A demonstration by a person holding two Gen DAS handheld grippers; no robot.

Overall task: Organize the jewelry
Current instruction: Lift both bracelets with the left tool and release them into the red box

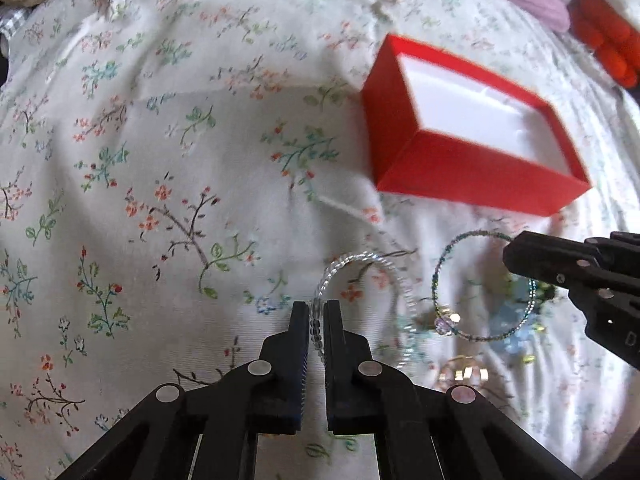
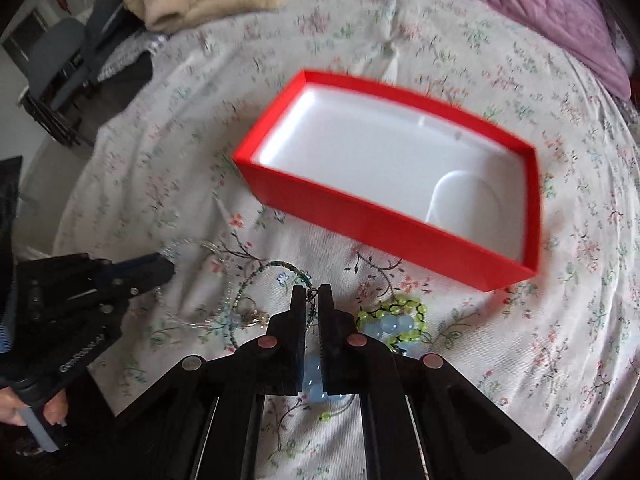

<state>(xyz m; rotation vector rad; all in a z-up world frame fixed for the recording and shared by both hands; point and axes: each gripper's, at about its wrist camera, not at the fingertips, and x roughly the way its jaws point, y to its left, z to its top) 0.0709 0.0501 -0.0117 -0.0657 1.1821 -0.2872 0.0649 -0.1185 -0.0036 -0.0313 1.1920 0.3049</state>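
My left gripper has its fingers clamped on the clear beaded bracelet; my right gripper pinches the teal beaded bracelet, both on the bed beside the red box. Lifting could tangle them or snag the blue-and-green beads.

Red box motion-blurred; blue beads partly behind right tongs.

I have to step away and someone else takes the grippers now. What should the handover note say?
Left gripper: shut on the clear beaded bracelet.
Right gripper: shut on the green beaded bangle.
Both pieces are by the bedsheet, near the red box.
Blue and yellow bead piece lies loose.
Done: nothing visible in the box.
Left: carry both in, then the rest.
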